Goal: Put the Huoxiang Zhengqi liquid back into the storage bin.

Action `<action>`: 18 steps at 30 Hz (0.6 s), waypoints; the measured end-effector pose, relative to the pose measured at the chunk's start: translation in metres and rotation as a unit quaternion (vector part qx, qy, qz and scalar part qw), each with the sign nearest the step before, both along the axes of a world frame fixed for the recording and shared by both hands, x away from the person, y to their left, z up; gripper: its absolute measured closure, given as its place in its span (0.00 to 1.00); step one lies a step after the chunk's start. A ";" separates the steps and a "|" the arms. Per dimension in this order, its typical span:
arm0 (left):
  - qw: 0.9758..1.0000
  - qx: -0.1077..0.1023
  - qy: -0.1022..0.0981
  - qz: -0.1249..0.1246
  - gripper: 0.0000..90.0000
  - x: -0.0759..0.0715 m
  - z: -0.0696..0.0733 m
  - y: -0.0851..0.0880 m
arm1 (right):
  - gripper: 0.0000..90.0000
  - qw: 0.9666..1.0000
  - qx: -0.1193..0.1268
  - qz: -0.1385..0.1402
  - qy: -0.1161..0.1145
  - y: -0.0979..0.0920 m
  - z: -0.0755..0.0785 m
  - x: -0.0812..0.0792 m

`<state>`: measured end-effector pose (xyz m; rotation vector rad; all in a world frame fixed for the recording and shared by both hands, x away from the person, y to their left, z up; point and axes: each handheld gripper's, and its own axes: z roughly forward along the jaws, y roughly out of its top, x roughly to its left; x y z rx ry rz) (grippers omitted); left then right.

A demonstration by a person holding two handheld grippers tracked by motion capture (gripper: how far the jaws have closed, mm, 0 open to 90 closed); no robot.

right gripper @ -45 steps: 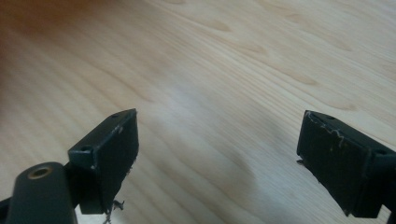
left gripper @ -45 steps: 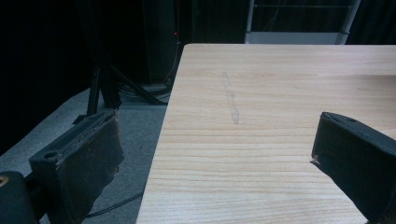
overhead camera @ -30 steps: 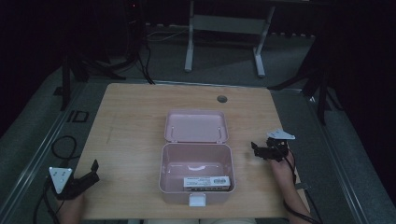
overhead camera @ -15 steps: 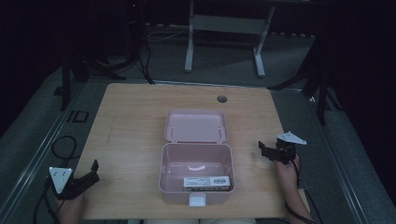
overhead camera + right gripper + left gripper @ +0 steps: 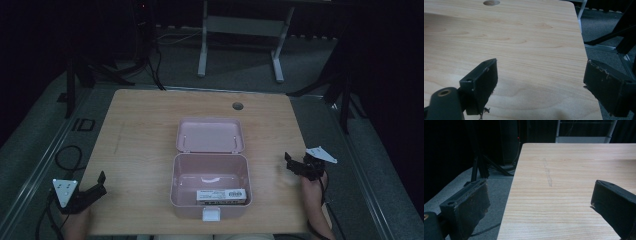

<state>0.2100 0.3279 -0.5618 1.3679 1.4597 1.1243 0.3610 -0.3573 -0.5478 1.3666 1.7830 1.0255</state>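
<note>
An open pink box [image 5: 210,202] stands at the middle of the wooden table [image 5: 140,130], its lid [image 5: 210,135] laid back flat behind it. A flat white-labelled item [image 5: 221,194] lies inside by the front wall. My left gripper [image 5: 97,186] rests open at the table's near left corner, well left of the box; its jaws [image 5: 539,195] are spread wide with bare wood and the table's left edge between them. My right gripper [image 5: 292,164] is open to the right of the box, nothing between its jaws [image 5: 541,75], and it straddles the right edge.
A round cable hole [image 5: 238,106] [image 5: 491,2] sits at the table's far side. Cables [image 5: 65,155] lie on the floor to the left. A desk frame [image 5: 240,30] and dark stands are behind the table.
My right gripper has drifted right and nearer the front edge, away from the box. The left gripper and the box have stayed put.
</note>
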 end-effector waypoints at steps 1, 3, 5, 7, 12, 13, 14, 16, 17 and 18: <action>1.000 0.000 0.000 0.000 0.02 0.000 0.000 0.000 | 0.13 1.000 -0.001 0.001 0.000 0.000 0.000 -0.001; 1.000 0.000 -0.001 0.000 0.02 0.000 0.000 0.000 | 0.13 1.000 -0.001 -0.002 -0.003 0.000 0.000 -0.004; 1.000 0.000 0.000 0.000 0.02 0.000 0.000 0.000 | 0.13 1.000 -0.002 -0.006 -0.007 -0.001 0.001 -0.007; 1.000 0.000 -0.001 0.000 0.02 0.000 0.000 0.000 | 0.13 1.000 -0.006 -0.011 -0.008 -0.001 0.001 -0.009; 1.000 -0.002 -0.003 -0.001 0.02 -0.001 0.000 0.001 | 0.13 0.999 -0.005 -0.033 -0.016 -0.005 0.002 -0.013; 1.000 -0.002 -0.003 -0.001 0.02 -0.001 0.000 0.001 | 0.13 0.999 -0.003 -0.036 -0.016 -0.006 0.001 -0.014; 1.000 -0.002 -0.003 -0.002 0.02 -0.001 0.000 0.001 | 0.13 0.999 -0.004 -0.037 -0.015 -0.007 0.001 -0.014; 1.000 -0.002 -0.004 -0.001 0.02 -0.001 0.000 0.001 | 0.13 0.999 -0.005 -0.041 -0.015 -0.008 0.001 -0.015; 1.000 -0.002 -0.004 -0.001 0.02 -0.001 0.000 0.001 | 0.13 0.999 -0.003 -0.040 -0.014 -0.008 0.001 -0.014; 1.000 -0.002 -0.004 -0.001 0.02 -0.001 0.000 0.001 | 0.13 0.999 -0.005 -0.042 -0.014 -0.008 0.000 -0.014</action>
